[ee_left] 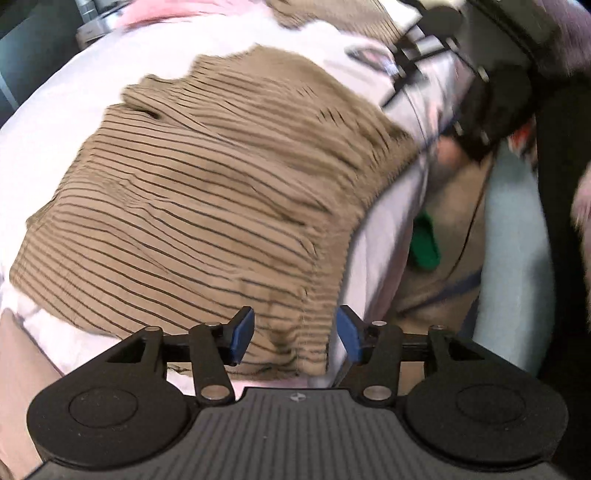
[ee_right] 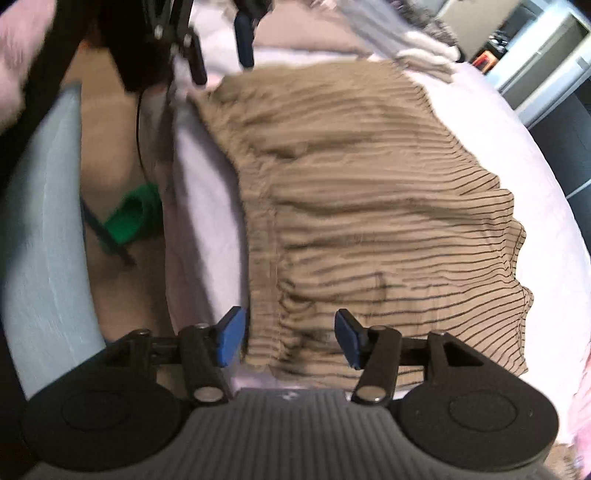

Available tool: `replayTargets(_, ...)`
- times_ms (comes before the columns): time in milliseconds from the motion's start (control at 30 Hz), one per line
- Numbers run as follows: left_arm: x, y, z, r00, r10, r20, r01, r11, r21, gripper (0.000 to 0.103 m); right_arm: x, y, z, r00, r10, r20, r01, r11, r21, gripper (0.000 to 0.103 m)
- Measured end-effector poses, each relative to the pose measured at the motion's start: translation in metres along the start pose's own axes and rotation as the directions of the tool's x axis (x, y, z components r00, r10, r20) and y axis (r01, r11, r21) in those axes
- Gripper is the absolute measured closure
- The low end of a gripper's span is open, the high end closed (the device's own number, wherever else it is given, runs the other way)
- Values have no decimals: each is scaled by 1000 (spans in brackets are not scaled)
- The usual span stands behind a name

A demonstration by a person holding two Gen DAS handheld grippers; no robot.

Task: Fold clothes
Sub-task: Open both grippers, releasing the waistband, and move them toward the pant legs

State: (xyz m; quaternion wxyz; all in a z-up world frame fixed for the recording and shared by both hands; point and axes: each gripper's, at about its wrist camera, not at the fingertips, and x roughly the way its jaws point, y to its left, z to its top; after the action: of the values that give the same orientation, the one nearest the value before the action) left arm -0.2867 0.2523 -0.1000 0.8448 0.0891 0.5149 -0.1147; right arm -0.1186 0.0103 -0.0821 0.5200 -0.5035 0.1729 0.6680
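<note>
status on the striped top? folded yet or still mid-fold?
Done: the tan striped top lies on the white sheet, apparently doubled over, its edges wavy. In hand: nothing. The left gripper and right gripper are both open above its near edge, fingers apart and clear of the cloth. Left: probably another fold and squaring up; more clothes sit behind it.

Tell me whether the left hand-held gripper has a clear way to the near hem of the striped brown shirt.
Probably yes: the left hand-held gripper hangs open right over the striped brown shirt, with nothing between.

The left tool (ee_left: 295, 334) hangs open-jawed over a striped tan garment (ee_left: 199, 206).
</note>
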Motion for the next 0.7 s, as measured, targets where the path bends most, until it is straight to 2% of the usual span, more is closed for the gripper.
replayTargets(100,-1,9,7,999,-6,45,10,995,-97,54,-8,-11,8,997,-47,60,40,992,120,43)
replayTargets(200,-2,20,14,997,10,72,4,981,-195,54,-9,-27,14,991,-86,98,58,963,262,43)
replayTargets(333,-5,37,20,991,86,100,-52,953,-300,54,-3,-45,11,988,-134,72,95,914,394,42)
replayTargets(467,-5,63,20,978,192,86,-140,899,-415,54,6,-71,1,987,-152,43,102,820,563,38)
replayTargets(700,-8,129,15,946,323,12,-257,773,-581,54,16,-130,-27,982,-187,-23,133,603,786,37)
